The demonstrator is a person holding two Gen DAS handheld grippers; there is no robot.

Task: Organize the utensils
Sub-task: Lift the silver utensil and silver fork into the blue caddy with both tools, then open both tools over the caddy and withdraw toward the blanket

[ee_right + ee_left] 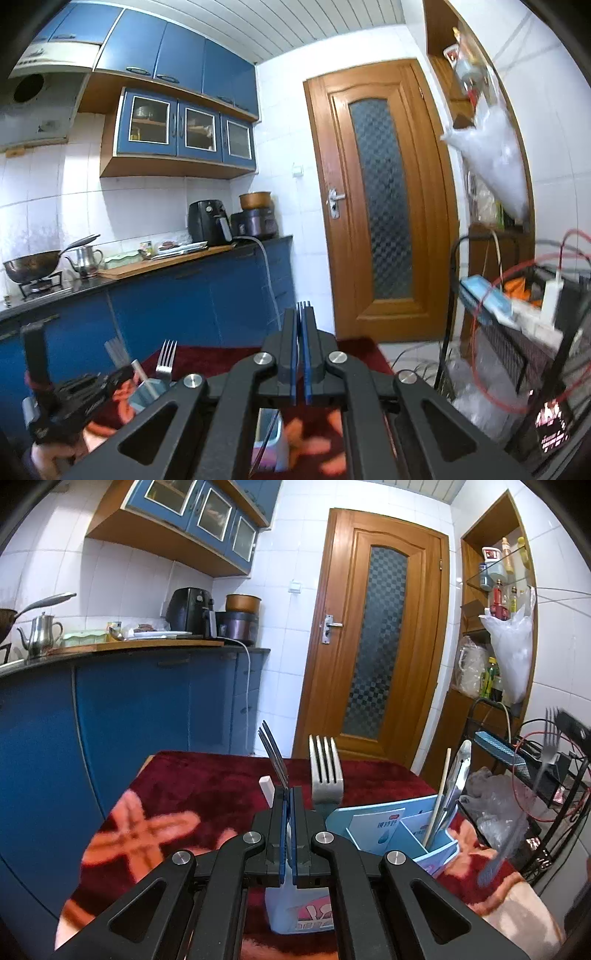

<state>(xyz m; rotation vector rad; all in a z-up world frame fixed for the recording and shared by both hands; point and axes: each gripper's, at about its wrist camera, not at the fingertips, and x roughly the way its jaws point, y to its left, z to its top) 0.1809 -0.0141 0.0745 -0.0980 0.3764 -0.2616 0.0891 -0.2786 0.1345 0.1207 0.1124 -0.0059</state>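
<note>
My left gripper (289,794) is shut on a fork (273,755) seen edge-on, tines up, above the red patterned table (184,794). Another fork (325,771) stands upright just right of it. A light blue divided holder (406,827) on the table holds a chopstick (439,797) and a metal utensil (460,775). My right gripper (300,314) is shut on a fork (303,305), tines poking above the fingertips; in the left wrist view that fork (546,753) hangs at far right. The right wrist view shows the left gripper (122,371) and the standing fork (165,358) at lower left.
A white carton (299,908) stands under my left gripper. A black wire rack (535,775) with red cables and plastic bags stands right of the table. Blue kitchen cabinets (147,701) run along the left, a wooden door (373,635) is behind.
</note>
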